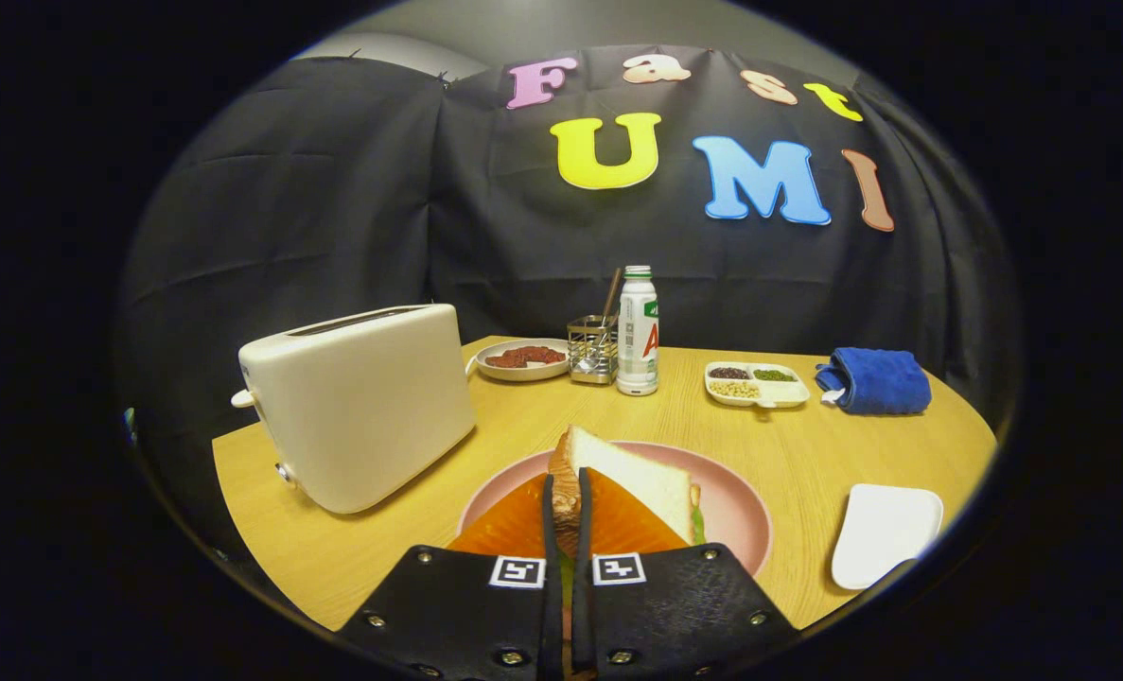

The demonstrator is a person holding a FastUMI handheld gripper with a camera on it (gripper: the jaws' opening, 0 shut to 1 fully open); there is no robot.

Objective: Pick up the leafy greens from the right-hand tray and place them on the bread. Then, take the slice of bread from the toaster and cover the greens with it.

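Broadly, the wooden worktop (pixel 807 445) carries a white toaster (pixel 362 402) to the left of a pink plate (pixel 736 506); the white tray (pixel 887 534) lies to the plate's right. On the plate, a bread slice (pixel 641 478) sits tilted with its edge pinched in the tool (pixel 566 515), both fingers clenched on its crust. Leafy greens (pixel 698 525) peek from beneath. Judging by looks, the bread is light, soft and crushable, so gentle pressure at the firmer crust suits.
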